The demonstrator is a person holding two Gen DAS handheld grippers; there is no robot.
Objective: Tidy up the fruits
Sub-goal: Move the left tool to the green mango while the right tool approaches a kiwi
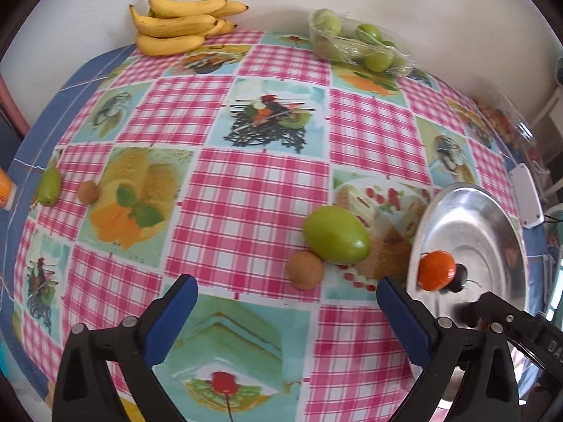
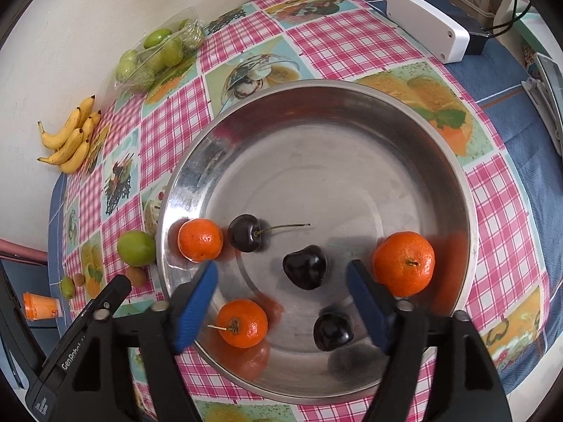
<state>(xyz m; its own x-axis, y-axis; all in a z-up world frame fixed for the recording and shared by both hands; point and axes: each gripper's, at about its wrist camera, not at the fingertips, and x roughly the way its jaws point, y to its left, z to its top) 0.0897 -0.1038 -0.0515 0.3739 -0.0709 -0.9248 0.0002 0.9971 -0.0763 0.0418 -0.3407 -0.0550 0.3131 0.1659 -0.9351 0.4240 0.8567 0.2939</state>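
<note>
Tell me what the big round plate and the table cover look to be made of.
Plate: likely steel or aluminium, brushed and shiny; it mirrors the oranges' colour. Table cover: probably wipe-clean vinyl or oilcloth, judging by its printed pattern and faint sheen.

1. This looks like a home dining or kitchen corner: a table (image 1: 267, 190) stands against a plain pale wall (image 1: 422, 7) at the top of the frame.
2. The table wears a household oilcloth of pink gingham and printed dessert pictures over a blue cloth (image 2: 520, 133).
3. Groceries lie along the wall edge: a bunch of bananas (image 1: 179, 21) upper left, green fruit in a wrapped plastic tray (image 1: 355, 40) upper centre.
4. A steel plate (image 2: 352, 105) holds tangerines and cherries.
5. A white plastic box (image 2: 425, 28) with a cable lies upper right.
</note>
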